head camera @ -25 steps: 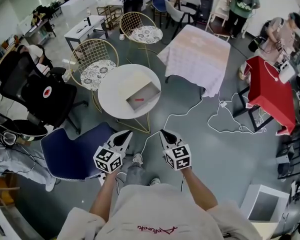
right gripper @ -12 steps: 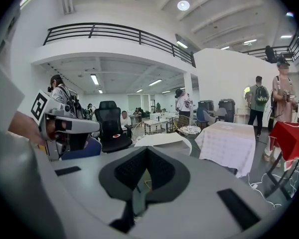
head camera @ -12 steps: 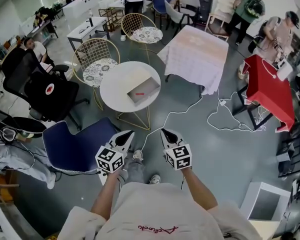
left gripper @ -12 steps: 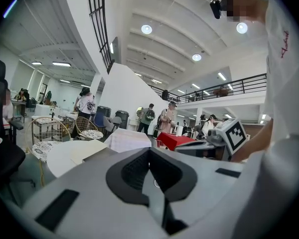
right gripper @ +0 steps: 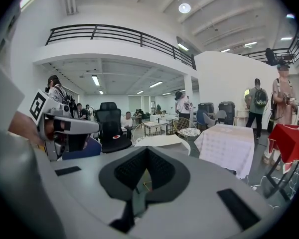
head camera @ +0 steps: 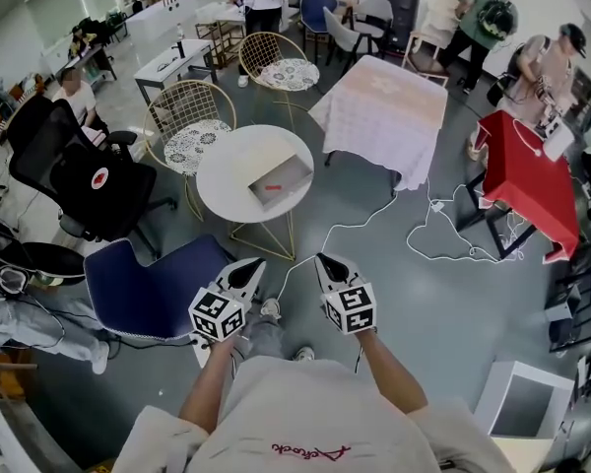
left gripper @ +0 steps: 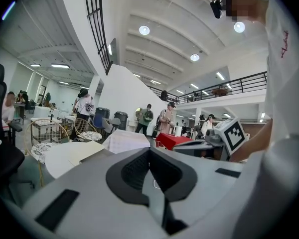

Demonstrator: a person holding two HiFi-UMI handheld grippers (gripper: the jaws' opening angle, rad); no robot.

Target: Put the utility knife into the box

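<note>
Jaws shut, box [head camera: 292, 172] holds likely utility knife [head camera: 272, 186]

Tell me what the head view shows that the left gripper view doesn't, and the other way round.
Head view only: the inside of the box, with a small red thing, probably the utility knife, lying in it, and the blue chair. Left gripper view only: ceiling lights, the balcony railing, and a close look at the left gripper, jaws together with nothing between. Both: the round white table, the right gripper and the red table.
</note>
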